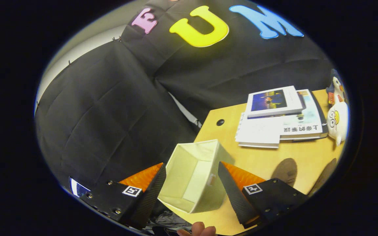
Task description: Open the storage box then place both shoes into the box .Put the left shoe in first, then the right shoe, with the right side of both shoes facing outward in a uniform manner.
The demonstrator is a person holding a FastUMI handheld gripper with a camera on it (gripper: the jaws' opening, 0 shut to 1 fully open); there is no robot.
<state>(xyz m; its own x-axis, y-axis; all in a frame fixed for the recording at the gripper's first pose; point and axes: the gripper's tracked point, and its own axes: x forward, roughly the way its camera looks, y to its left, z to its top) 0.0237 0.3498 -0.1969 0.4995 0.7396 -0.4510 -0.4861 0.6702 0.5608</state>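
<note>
- Two fingers of the gripper (192, 188) spread wide, nothing pinched between them, neither pad pressing on anything.
- Cream fabric storage box (194, 175) standing at the near left corner of the tabletop (264, 162), mouth open and tipped toward the fingers, inside bare.
- Box seen in the gap between the fingers and just beyond their tips; whether a fingertip brushes its wall cannot be told.
- Opening step judged done or nearly done: no lid or flap over the mouth, no shoe inside.
- Next move judged to be fetching the left shoe: turning away from the box, closing on the shoe, bringing it back with its right side outward.
- Stack of books (279, 116) at the far edge, plush toy (336, 119) beside it toward the far right corner, both well apart from the box.
- Fingertips of a hand (197, 229) just below the gripper.
</note>
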